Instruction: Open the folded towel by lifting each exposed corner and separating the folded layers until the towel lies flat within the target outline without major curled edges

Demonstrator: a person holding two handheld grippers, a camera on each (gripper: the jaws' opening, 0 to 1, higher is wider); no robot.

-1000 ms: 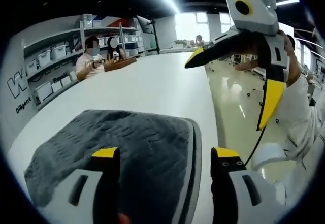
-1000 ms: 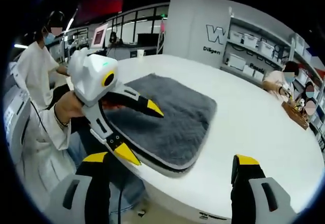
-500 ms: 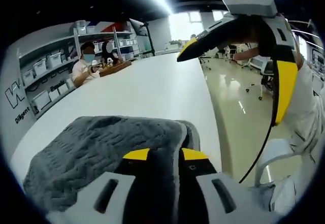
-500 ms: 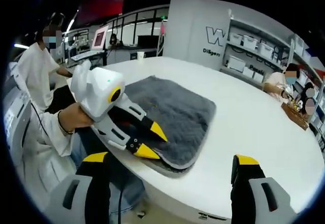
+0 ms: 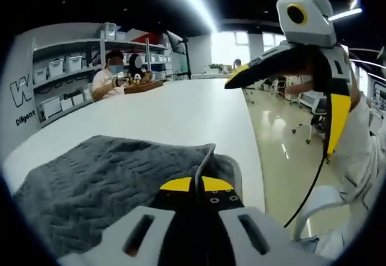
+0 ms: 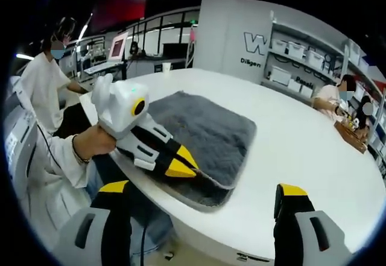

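A grey folded towel [image 5: 96, 178] lies on the white round table [image 5: 181, 112], near its edge. My left gripper [image 5: 196, 184] is shut on the towel's near corner, pinching the upper layer, which stands up a little between the jaws. In the right gripper view the left gripper [image 6: 184, 168] bites that corner of the towel [image 6: 208, 124], and a hand holds the gripper. My right gripper [image 6: 203, 189] is open and holds nothing, off the table's rim. It hangs above and to the right of the towel as the right gripper [image 5: 280, 118], jaws wide apart.
Two people [image 5: 114, 76] sit at the table's far end by a wooden board [image 5: 143, 85]. Shelves with white bins [image 6: 289, 67] line the wall. A person in white [image 6: 45, 79] stands by the table's edge. Office chairs [image 5: 313, 121] stand on the shiny floor.
My left gripper's jaws went from wide open around the towel's corner to shut on its upper layer, which now rises slightly. The right gripper stays open.
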